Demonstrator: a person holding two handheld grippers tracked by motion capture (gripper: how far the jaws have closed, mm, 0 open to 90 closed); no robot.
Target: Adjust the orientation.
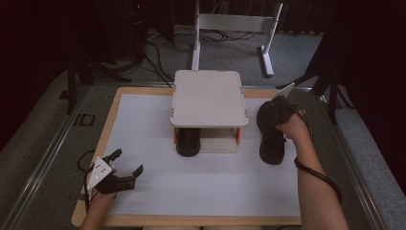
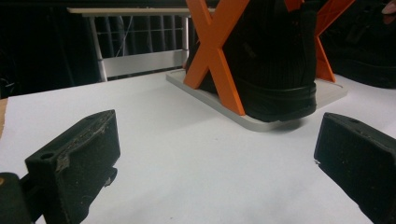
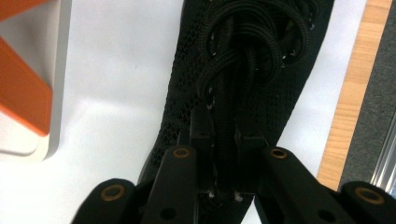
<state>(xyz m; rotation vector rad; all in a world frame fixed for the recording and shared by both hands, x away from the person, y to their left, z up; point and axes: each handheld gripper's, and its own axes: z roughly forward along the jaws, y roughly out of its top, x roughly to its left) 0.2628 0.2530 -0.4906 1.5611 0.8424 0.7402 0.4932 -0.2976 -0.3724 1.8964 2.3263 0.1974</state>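
A white mat (image 1: 158, 191) covers the wooden-edged counter (image 1: 111, 110). Toward its far side stands a small two-level rack (image 1: 209, 98) with a pale top shelf, orange X-shaped side braces (image 2: 212, 46) and a pale base plate (image 2: 327, 93).

One black shoe (image 1: 187, 142) sits on the base plate under the top shelf. In the left gripper view its ribbed knit side and dark sole (image 2: 280, 100) show behind the orange brace, with the sole's end reaching the edge of the base plate.

A second black shoe (image 1: 271, 132) lies on the mat just to the right of the rack, lengthwise toward the person. The right hand-held gripper (image 1: 279, 111) is down on top of it, held by the person's right hand (image 1: 293, 127). In the right gripper view the jaws are drawn close together and pinch the shoe's black laces (image 3: 243, 60) and the strip under them, over the mesh upper (image 3: 182, 98). The looped laces bunch just beyond the jaw tips.

The left hand-held gripper (image 1: 128, 163) is near the front-left corner of the mat, well apart from the rack and both shoes, in the person's left hand (image 1: 103, 191). Its jaws are spread wide with nothing between them, low over the white mat and pointing toward the rack.
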